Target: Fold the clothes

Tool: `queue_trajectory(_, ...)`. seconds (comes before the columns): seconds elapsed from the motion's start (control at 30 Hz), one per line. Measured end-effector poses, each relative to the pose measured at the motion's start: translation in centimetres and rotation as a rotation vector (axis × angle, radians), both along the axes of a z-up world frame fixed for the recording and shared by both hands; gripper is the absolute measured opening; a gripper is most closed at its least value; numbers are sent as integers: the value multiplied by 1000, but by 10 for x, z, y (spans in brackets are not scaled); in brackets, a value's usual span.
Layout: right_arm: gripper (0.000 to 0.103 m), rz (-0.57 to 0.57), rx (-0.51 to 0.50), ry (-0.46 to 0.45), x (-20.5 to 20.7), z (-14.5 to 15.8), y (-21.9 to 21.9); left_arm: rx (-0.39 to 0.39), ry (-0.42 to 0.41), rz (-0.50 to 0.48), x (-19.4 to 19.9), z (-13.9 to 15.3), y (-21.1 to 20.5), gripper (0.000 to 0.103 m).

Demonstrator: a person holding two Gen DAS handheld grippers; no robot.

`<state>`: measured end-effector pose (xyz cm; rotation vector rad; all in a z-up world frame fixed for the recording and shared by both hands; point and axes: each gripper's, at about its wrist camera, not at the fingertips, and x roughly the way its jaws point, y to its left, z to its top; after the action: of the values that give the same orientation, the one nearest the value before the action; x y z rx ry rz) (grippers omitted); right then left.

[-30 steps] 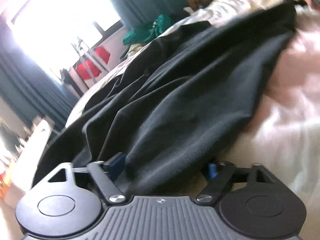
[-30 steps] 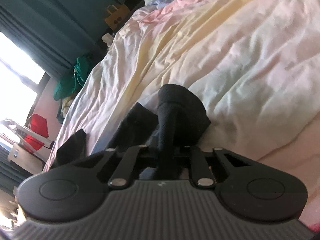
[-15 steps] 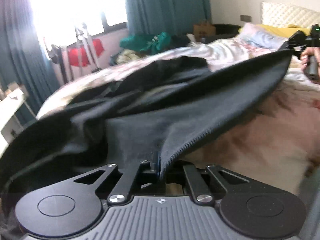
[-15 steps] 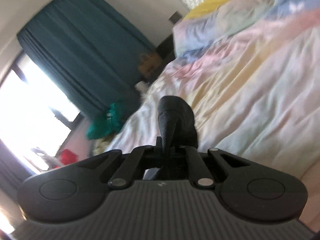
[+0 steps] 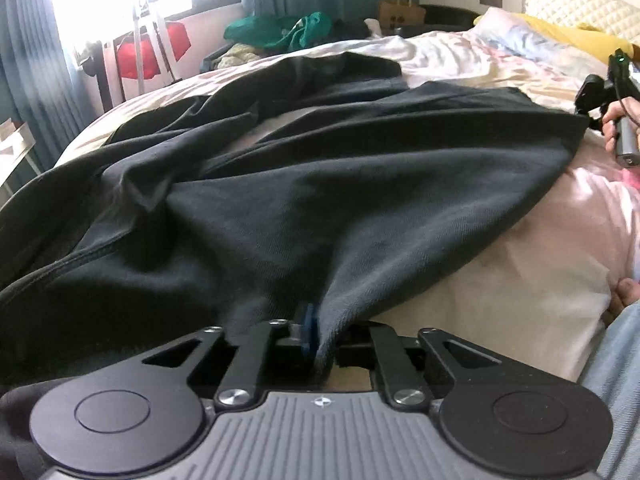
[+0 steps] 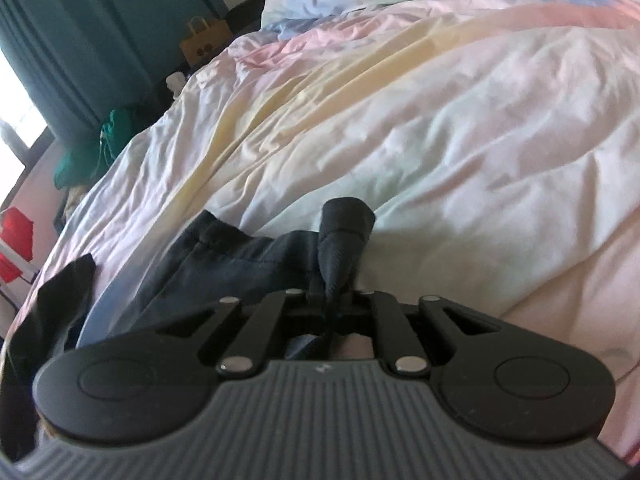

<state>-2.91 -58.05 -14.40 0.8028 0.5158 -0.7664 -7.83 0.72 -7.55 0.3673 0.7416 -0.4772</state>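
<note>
Since the earlier frame, the black garment (image 5: 360,184) has been lifted and drawn taut across the bed (image 5: 500,280), from near left to far right. It is judged soft, limp and fairly heavy, best taken at hem corners. The left claw (image 5: 316,340) has its jaws opening, with a fabric edge between them. The right claw (image 6: 332,304) is pinched narrowly on a bunched corner.

Pastel duvet (image 6: 460,128), teal curtains (image 6: 80,40), brown paper bag (image 5: 401,11), green heap (image 5: 280,30).
</note>
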Motion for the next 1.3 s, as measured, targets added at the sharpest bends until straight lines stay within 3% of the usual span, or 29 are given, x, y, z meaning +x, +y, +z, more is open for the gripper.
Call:
queue_trajectory(0.07,17,-9,9,-7,-3,4,1,-12,-4,-17,-3,3,-3,49)
queue_trajectory(0.13,30,-32,-12,-11,-9,11,4,-27,-35,-32,-10,10,-6,66)
queue_trajectory(0.2,60,-46,-56,-16,-12,21,7,-45,-67,-36,-18,17,-9,78)
queue_trajectory(0.23,65,-49,-85,-20,-13,25,10,-58,-82,-32,-21,20,-9,84)
queue_trajectory(0.33,68,-43,-198,-37,-16,47,24,-99,-115,-2,-23,30,-8,86)
queue_trajectory(0.47,68,-9,-307,-115,-22,77,46,-153,-160,96,-17,42,0,97)
queue_trajectory(0.7,68,242,-330,-260,-17,113,100,-193,-260,229,-7,69,1,102)
queue_trajectory(0.9,68,441,-279,-337,-7,118,166,-211,-303,280,10,91,-15,103)
queue_trajectory(1.1,68,657,-349,-270,23,93,245,-247,-321,360,27,91,-14,103)
queue_trajectory(1.3,67,785,-395,-186,51,75,283,-257,-267,470,41,74,12,103)
